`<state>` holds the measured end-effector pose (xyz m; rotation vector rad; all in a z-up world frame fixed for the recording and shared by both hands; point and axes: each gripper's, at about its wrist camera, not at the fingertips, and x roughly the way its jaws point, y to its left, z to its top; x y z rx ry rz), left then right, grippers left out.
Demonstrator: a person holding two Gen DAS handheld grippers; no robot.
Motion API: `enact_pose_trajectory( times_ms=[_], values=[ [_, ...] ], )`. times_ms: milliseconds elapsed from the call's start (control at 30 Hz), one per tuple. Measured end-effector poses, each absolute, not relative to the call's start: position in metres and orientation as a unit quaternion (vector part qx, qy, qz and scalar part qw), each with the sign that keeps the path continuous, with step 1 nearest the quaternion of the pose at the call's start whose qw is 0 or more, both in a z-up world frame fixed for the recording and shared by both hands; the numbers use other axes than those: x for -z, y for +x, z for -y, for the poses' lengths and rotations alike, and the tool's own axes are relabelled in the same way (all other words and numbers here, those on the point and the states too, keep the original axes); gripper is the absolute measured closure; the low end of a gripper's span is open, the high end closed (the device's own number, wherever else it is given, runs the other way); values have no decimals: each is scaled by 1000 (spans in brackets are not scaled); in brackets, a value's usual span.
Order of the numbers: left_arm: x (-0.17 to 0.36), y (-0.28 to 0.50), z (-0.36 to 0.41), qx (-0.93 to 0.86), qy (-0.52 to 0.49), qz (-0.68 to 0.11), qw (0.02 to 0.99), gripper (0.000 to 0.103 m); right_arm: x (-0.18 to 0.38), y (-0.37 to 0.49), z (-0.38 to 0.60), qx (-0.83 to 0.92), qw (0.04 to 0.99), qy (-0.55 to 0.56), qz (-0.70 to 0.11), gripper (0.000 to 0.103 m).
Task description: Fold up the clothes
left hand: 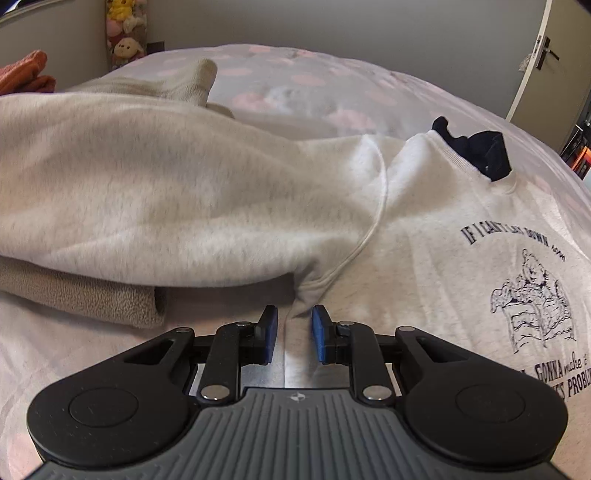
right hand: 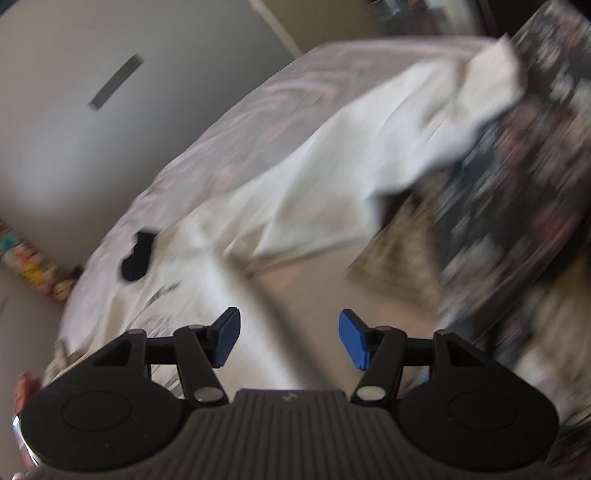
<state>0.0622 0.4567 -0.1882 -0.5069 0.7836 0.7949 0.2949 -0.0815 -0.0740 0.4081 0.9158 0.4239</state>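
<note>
A pale grey sweatshirt [left hand: 424,240] with a dark printed slogan and a bear drawing lies flat on the bed, a navy collar [left hand: 484,151] showing in its neck. Its sleeve [left hand: 184,192] stretches off to the left. My left gripper [left hand: 294,314] sits low at the underarm, its blue pads a narrow gap apart. The fabric's point hangs between them, and neither pad presses on it. In the blurred right wrist view my right gripper [right hand: 289,315] stands wide open and empty above the bed's edge. The sweatshirt [right hand: 332,177] and its navy collar [right hand: 136,258] lie ahead of it.
A beige fleece garment [left hand: 92,295] lies under the sleeve on the pink-patterned duvet [left hand: 295,85]. Orange cloth [left hand: 26,70] and plush toys [left hand: 123,33] are at the far left, a door [left hand: 546,66] at the right. A rug [right hand: 399,266] and dark clutter [right hand: 535,166] lie beyond the bed.
</note>
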Motion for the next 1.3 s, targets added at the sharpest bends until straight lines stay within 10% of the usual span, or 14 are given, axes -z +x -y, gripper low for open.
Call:
enact_pose_trajectory(
  times_ms=[433, 533, 1033, 1300],
  values=[
    [191, 67, -457, -372, -216, -370, 823, 84, 53, 373, 161, -30, 862, 296, -410, 56],
    [192, 69, -456, -373, -210, -371, 824, 84, 54, 386, 154, -31, 875, 261, -408, 95],
    [196, 69, -458, -372, -202, -368, 828, 83, -20, 499, 126, 22, 950, 14, -312, 97],
    [200, 70, -460, -370, -199, -364, 832, 83, 49, 555, 126, 63, 933, -24, -352, 97]
  ],
)
